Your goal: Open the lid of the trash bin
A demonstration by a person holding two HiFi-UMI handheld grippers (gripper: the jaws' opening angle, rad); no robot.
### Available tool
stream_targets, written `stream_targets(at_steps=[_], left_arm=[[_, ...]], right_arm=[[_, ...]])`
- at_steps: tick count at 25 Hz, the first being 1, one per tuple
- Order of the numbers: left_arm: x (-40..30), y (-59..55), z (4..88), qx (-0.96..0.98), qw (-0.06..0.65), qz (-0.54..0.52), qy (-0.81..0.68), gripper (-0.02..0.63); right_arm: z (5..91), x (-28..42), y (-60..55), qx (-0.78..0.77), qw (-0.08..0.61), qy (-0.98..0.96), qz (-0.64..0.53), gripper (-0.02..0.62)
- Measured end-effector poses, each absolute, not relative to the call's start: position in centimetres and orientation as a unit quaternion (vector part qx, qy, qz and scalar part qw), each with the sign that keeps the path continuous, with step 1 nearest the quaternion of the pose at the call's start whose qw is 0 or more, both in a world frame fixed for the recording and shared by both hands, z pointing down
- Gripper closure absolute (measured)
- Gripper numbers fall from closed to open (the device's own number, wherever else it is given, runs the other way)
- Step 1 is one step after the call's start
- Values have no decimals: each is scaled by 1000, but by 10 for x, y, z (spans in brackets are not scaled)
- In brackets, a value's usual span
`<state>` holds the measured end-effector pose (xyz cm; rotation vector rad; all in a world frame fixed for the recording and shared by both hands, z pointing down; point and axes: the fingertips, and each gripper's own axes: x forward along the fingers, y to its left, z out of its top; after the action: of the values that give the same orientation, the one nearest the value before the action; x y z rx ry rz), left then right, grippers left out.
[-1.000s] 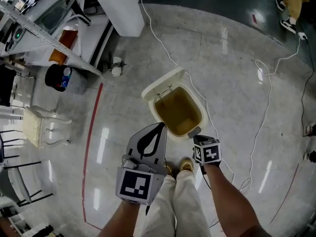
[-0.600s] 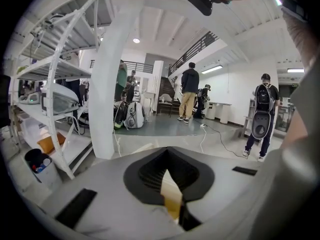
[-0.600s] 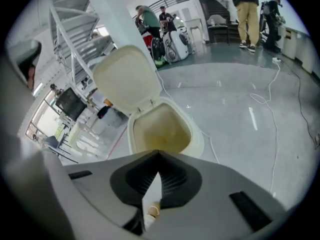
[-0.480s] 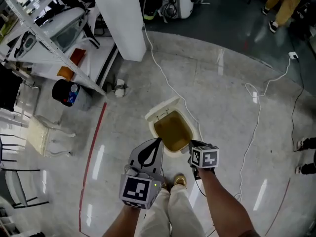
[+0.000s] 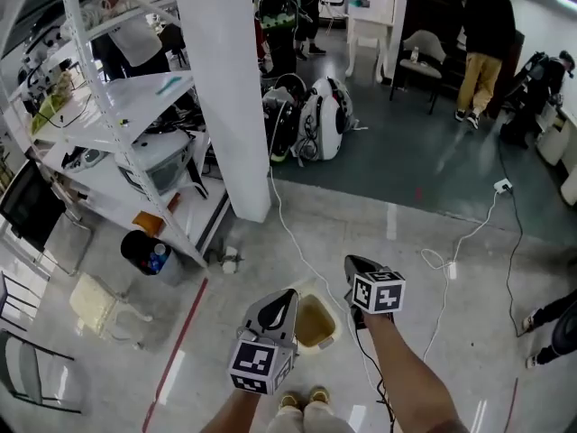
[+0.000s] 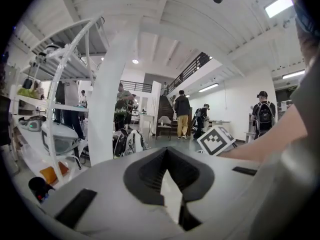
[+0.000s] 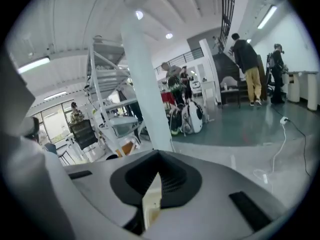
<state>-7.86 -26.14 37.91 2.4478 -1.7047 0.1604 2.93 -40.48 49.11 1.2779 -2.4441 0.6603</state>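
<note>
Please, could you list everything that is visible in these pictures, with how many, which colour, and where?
trash bin: one, cream, brown inside, open, on the floor between the grippers
pillar: one, white, centre left
shelf rack: one, white, left
bucket: one, black, by the rack's foot
cables: several, white, across the floor
floor line: one, red, left of the bin
bags: a few, black and white, right of the pillar
people: several, far side
shoes: two, tan, bottom edge
left gripper: grey, fingers shut, empty
right gripper: grey, fingers shut, empty

one trash bin [image 5: 315,319]; two grippers: left gripper [image 5: 288,293], right gripper [image 5: 352,261]; one pillar [image 5: 225,88]
</note>
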Motion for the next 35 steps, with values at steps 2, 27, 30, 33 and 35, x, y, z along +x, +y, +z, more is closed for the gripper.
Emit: stream_targets(at_steps=[2, 27, 30, 33, 35], left_arm=[[-80, -256, 357, 819, 73, 44, -568, 620], [-77, -218, 294, 833, 43, -8, -551, 620], [-81, -217, 299, 834, 43, -7, -550, 620], [-82, -216, 299, 835, 43, -6, -549, 619], [-81, -216, 298, 836, 44, -5, -547, 620]], right_arm=[[438, 33, -406, 451, 115, -862, 199, 568], [280, 14, -230, 412, -26, -910, 27, 569], [289, 15, -226, 421, -31, -906, 37, 569], [291, 19, -227, 430, -35, -901, 46, 569], [291, 22, -229, 432, -38, -900, 53, 569]])
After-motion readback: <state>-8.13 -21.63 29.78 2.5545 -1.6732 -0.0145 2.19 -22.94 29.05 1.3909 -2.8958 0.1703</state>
